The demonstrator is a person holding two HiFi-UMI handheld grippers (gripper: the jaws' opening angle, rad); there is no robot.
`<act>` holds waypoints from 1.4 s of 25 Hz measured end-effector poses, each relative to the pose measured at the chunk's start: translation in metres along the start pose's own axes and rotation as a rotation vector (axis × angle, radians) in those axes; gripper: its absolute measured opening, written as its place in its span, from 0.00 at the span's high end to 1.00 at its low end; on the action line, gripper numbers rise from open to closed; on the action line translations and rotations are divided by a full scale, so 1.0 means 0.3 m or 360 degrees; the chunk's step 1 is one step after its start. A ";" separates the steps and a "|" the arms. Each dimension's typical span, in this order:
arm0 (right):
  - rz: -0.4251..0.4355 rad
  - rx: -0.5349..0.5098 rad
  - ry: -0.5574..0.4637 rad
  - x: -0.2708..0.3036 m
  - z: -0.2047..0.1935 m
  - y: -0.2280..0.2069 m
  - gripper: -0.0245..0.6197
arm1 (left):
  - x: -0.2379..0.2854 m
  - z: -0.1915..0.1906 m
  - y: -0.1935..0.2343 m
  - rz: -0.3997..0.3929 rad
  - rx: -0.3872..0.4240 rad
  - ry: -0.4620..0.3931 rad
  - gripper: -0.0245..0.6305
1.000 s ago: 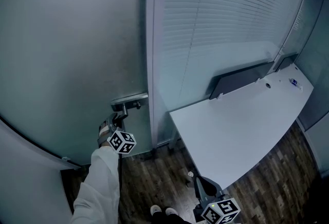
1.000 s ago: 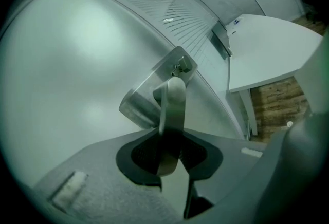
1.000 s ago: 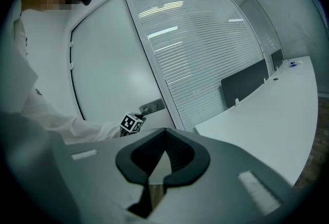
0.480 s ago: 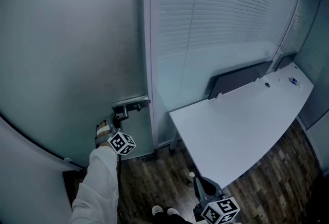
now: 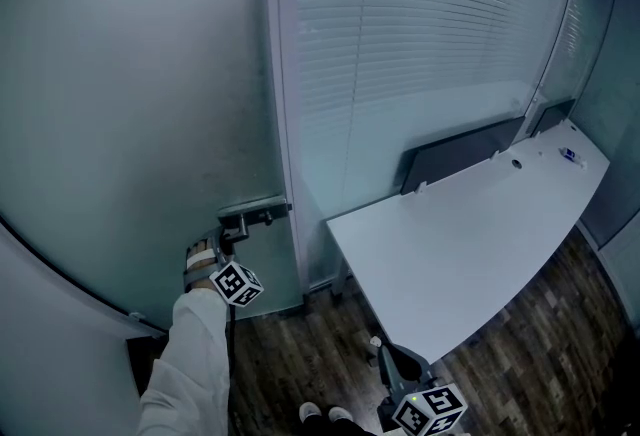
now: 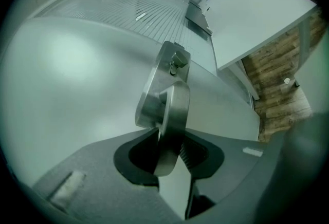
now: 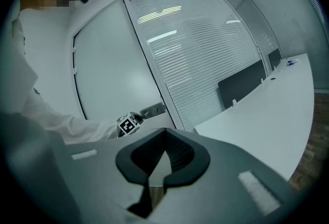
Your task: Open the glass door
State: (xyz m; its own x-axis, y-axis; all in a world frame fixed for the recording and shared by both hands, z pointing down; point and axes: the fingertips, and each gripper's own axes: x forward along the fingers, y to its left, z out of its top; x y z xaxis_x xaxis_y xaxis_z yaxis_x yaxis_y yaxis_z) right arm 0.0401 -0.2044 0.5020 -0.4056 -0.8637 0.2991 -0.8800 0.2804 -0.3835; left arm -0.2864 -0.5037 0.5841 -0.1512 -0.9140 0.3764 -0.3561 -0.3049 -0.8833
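The left gripper point(image 6: 172, 138) has its 2 grey jaws opening. The brushed-metal lever handle point(image 6: 174, 107) runs straight up between them, both flanks still against the pads. The lever sprouts from a steel lock plate point(image 6: 151, 92) just above the jaws, with a small thumb knob point(image 6: 179, 58) above that.

The right gripper point(image 7: 165, 141) has its tips pressed together on nothing. It hangs at the bottom centre of the head view, well apart from the door.

The lock plate is fixed to the frosted glass door point(image 5: 130, 94), which fills the left half of the head view. A pale metal door post point(image 5: 283, 104) borders the door on its right. Right of the post, white slatted blinds point(image 5: 420, 34) hang behind a glass partition. A curved white desk top point(image 5: 470, 244) spreads across the right centre, with a dark upright panel point(image 5: 460, 152) along its far edge. Dark wood-plank floor point(image 5: 290, 354) shows along the bottom. A white sleeve point(image 5: 185, 364) rises from the lower left to the left gripper.

Compared with 1 second earlier, the lock plate and the left gripper sit slightly lower in the head view. The top of the door post stands farther left. The desk top and the right gripper hold their places.
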 end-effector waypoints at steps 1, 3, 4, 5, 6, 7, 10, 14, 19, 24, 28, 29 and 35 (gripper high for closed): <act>0.0002 0.0003 0.0000 -0.004 -0.001 -0.003 0.96 | -0.008 0.000 -0.003 0.0003 0.0005 -0.0003 0.79; 0.0016 0.0008 -0.0003 -0.011 0.000 -0.002 0.96 | -0.028 -0.001 -0.005 0.0014 0.0022 -0.0014 0.79; 0.0027 0.0009 -0.0007 -0.016 0.001 0.002 0.96 | -0.042 -0.001 -0.006 0.0022 0.0033 -0.0020 0.80; 0.0040 0.0008 -0.0010 -0.023 0.002 0.007 0.96 | -0.058 -0.002 -0.008 0.0028 0.0043 -0.0025 0.80; 0.0053 0.0006 -0.0012 -0.031 0.001 0.013 0.96 | -0.074 -0.001 -0.012 0.0030 0.0051 -0.0028 0.80; 0.0065 0.0004 -0.0012 -0.038 0.000 0.016 0.96 | -0.089 -0.001 -0.017 0.0029 0.0057 -0.0030 0.80; 0.0097 -0.0002 -0.0008 -0.047 -0.004 0.024 0.96 | -0.122 -0.005 -0.028 0.0029 0.0068 -0.0027 0.80; 0.0123 -0.0004 -0.0006 -0.058 -0.006 0.017 0.96 | -0.169 -0.014 -0.044 0.0030 0.0080 -0.0023 0.80; 0.0154 -0.0010 0.0003 -0.055 -0.025 0.002 0.96 | -0.219 -0.021 -0.062 0.0025 0.0094 -0.0031 0.80; 0.0200 -0.0016 0.0015 -0.051 -0.034 0.020 0.96 | -0.276 -0.035 -0.083 0.0027 0.0106 -0.0042 0.80; 0.0231 -0.0017 0.0021 -0.053 -0.038 0.035 0.96 | -0.323 -0.046 -0.093 0.0036 0.0113 -0.0045 0.80; 0.0236 -0.0017 0.0023 -0.053 -0.039 0.036 0.96 | -0.332 -0.047 -0.097 0.0037 0.0114 -0.0048 0.80; 0.0250 -0.0014 0.0029 -0.051 -0.042 0.037 0.96 | -0.370 -0.058 -0.107 0.0062 0.0131 -0.0066 0.80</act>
State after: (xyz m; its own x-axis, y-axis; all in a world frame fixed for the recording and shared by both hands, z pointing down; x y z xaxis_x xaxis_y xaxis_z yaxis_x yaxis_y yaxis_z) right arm 0.0334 -0.1827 0.5040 -0.5428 -0.8012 0.2519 -0.8074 0.4152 -0.4192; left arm -0.2741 -0.3877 0.5755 -0.1244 -0.9353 0.3311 -0.2732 -0.2886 -0.9177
